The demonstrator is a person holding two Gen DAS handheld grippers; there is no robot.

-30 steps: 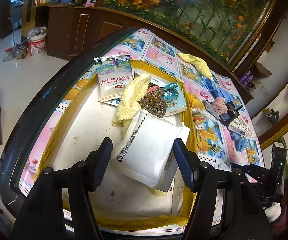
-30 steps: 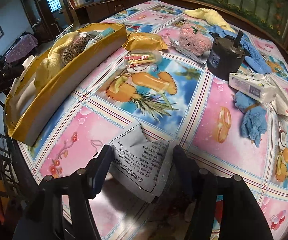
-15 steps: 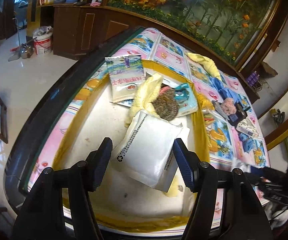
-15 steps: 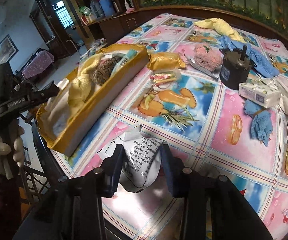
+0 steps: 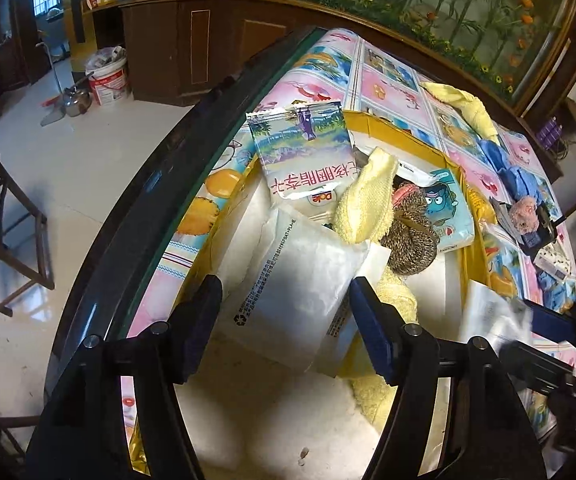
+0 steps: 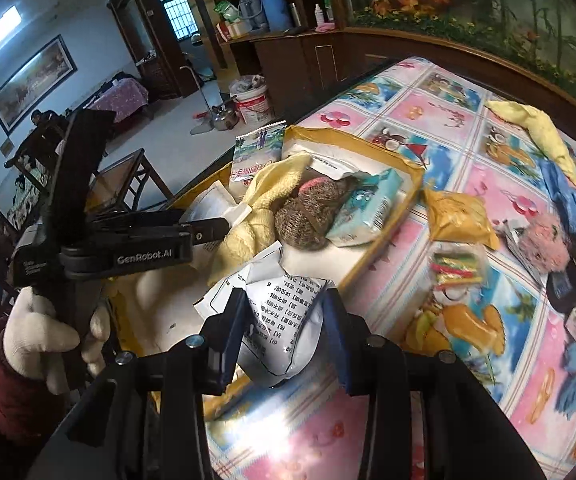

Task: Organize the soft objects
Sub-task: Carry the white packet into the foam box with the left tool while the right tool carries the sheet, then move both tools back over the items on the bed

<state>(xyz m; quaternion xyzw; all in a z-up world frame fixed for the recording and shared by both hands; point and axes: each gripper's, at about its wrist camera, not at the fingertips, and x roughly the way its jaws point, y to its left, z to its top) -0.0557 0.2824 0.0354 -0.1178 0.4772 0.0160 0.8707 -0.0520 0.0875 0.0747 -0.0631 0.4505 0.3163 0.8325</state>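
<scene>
Fruit-print tablecloth [image 6: 439, 128], yellow tray [image 6: 383, 240] ahead of both grippers. Right gripper [image 6: 284, 330] clamped on printed white packet [image 6: 284, 320], lifted near tray's edge. Left gripper [image 5: 286, 320] open, straddling white pouch [image 5: 299, 280] in tray; pads probably not touching.

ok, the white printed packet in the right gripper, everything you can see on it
The white printed packet is a soft, glossy pouch with columns of black text on its face. It looks crumpled and bulged, its top edge bent and creased. The right gripper pinches it between both fingers, holding it lifted at the near edge of the yellow-rimmed box. Nothing else clearly touches it. Its back is hidden.
</scene>
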